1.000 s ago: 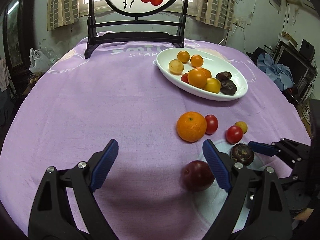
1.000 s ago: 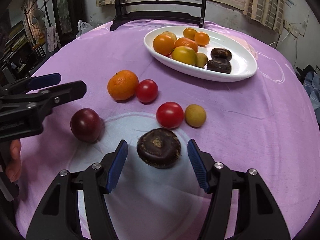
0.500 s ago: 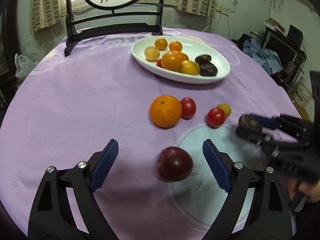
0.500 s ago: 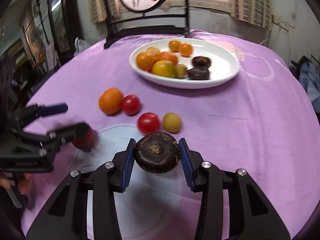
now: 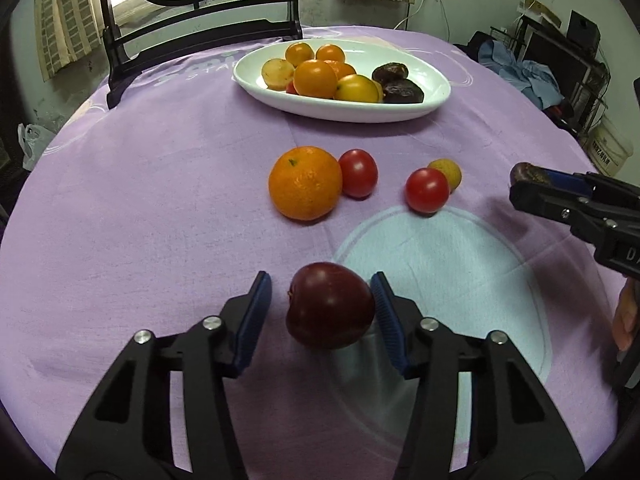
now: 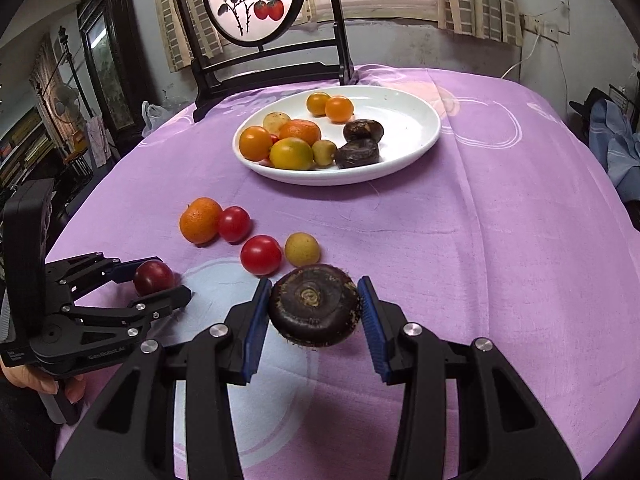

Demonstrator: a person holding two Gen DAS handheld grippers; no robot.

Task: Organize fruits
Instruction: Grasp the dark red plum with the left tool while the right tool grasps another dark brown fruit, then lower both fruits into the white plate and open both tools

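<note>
Purple tablecloth (image 5: 160, 184) | left jaws bracket plum (image 5: 330, 310), gap left | right jaws clamp chestnut (image 6: 314, 306)

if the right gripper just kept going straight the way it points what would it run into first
Likely the yellow fruit and the red tomato beside it, just ahead of the right gripper, which carries the dark water chestnut. It seems lifted, so it might pass over them towards the white plate.

Right hand-held gripper (image 6: 315, 312) clamps a dark brown, flattened round water chestnut (image 6: 315, 311) between its blue pads, lifted off the purple-clothed counter (image 6: 500, 248). Left hand-held gripper (image 6: 160, 280) brackets a dark red plum (image 6: 153, 277) resting on the cloth. Oval white ceramic dish (image 6: 416, 120) behind holds mixed fruit.
</note>
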